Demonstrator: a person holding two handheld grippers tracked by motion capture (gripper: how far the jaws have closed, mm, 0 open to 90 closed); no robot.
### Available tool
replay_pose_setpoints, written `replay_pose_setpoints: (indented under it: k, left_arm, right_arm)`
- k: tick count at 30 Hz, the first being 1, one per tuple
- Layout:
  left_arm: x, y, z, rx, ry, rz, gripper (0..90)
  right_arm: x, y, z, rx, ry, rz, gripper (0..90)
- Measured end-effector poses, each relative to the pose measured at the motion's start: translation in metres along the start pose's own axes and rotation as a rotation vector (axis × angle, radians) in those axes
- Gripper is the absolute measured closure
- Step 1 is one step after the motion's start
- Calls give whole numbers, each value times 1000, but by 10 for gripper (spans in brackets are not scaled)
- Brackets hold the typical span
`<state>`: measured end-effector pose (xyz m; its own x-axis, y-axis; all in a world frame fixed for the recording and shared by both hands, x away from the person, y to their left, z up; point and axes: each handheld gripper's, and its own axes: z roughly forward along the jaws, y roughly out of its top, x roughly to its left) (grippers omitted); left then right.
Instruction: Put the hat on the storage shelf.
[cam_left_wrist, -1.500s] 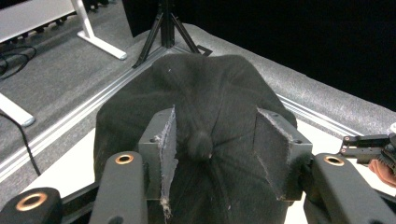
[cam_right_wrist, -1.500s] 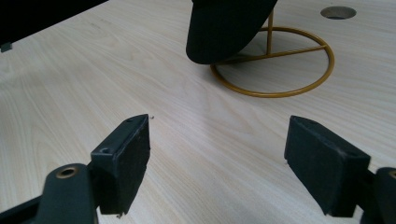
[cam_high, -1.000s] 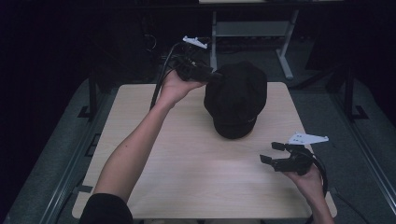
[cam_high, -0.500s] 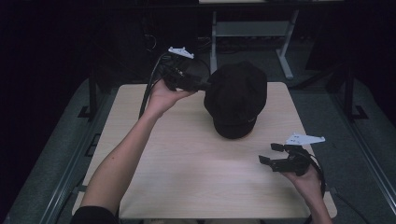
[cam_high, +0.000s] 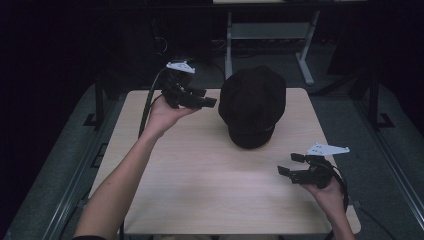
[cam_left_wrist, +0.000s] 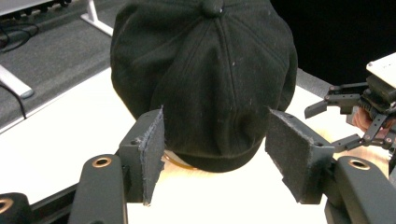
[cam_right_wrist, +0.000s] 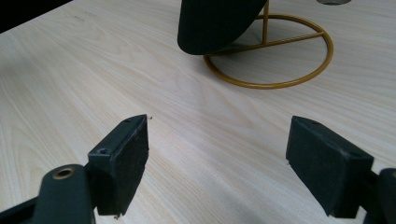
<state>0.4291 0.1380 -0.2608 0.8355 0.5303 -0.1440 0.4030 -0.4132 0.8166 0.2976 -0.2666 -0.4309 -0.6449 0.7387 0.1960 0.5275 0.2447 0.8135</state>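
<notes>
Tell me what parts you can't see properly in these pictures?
- Gold stand: right gripper view, its top is hidden inside the black cap; high view, the cap covers it.
- Cap's brim: left gripper view, partly behind the left tool.
- Room beyond the table: high view, too dark.

Dim room, bench lit from overhead

Light is falling on the pale bench (cam_high: 200, 165) while the surroundings are sinking into near-black; the black cap (cam_high: 252, 102) is losing detail from above, and the gripper views are looking sharper, their near jaws softening slightly.

no readable text, labels or numbers anywhere
</notes>
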Motion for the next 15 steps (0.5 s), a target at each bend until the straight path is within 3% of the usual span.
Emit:
replay_pose_setpoints:
  k: [15]
  left_arm:
    - [0, -32, -26, -19, 30, -19, 349]
  right_arm:
    - [4, 0, 0, -2, -12, -8, 209]
